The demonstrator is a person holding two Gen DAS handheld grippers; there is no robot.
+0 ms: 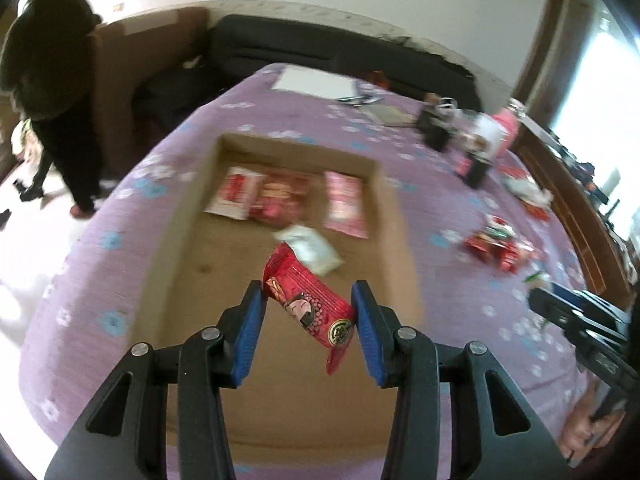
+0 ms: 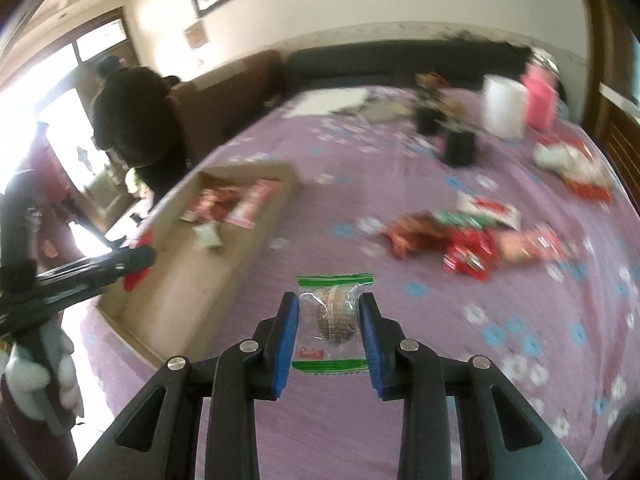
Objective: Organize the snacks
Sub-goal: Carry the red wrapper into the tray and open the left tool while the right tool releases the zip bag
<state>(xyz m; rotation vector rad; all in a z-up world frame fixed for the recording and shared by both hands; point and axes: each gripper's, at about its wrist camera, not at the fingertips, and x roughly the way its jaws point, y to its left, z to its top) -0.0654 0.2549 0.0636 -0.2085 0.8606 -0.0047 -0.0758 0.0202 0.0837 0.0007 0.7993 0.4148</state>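
My left gripper is shut on a red snack packet with a cartoon face and holds it above the open cardboard box. In the box lie a few red and pink packets and a white packet. My right gripper is shut on a clear cookie packet with green edges, held above the purple bedspread to the right of the box. The left gripper also shows in the right wrist view over the box with the red packet.
A pile of loose red and green snack packets lies on the purple flowered bedspread right of the box. Black boxes, a white roll and a pink bag stand at the far side. A person in black stands left of the bed.
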